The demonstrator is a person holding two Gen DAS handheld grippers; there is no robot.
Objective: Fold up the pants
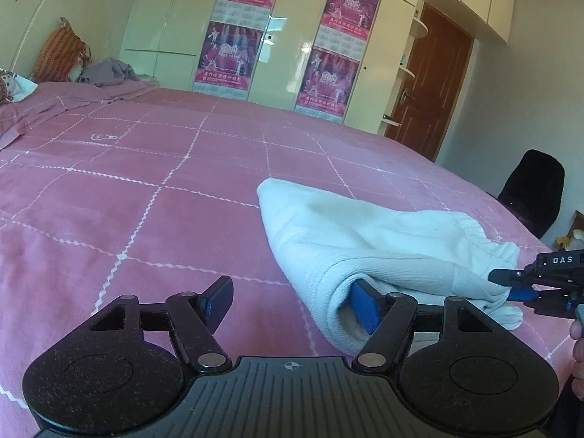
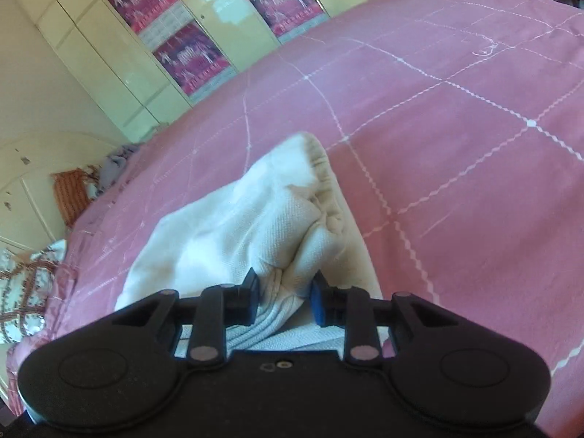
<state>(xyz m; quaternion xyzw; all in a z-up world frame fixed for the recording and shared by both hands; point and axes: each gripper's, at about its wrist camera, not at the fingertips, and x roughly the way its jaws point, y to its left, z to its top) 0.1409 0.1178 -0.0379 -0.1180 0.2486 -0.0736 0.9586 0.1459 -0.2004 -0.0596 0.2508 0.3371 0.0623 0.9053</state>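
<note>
The white pants (image 1: 368, 241) lie folded in a thick bundle on the pink checked bedspread (image 1: 146, 189). My left gripper (image 1: 292, 303) is open at the bundle's near left end, its right pad tucked into the fold and its left pad over bare bedspread. My right gripper (image 2: 284, 297) is shut on a bunched edge of the pants (image 2: 255, 219). It also shows in the left wrist view (image 1: 511, 284) at the bundle's right end, pinching the cloth.
Cream wardrobes with pink posters (image 1: 233, 25) stand behind the bed. A brown door (image 1: 427, 84) is at the back right. A black chair (image 1: 533, 189) stands past the bed's right edge. Pillows and a grey garment (image 1: 106, 73) lie at the far left.
</note>
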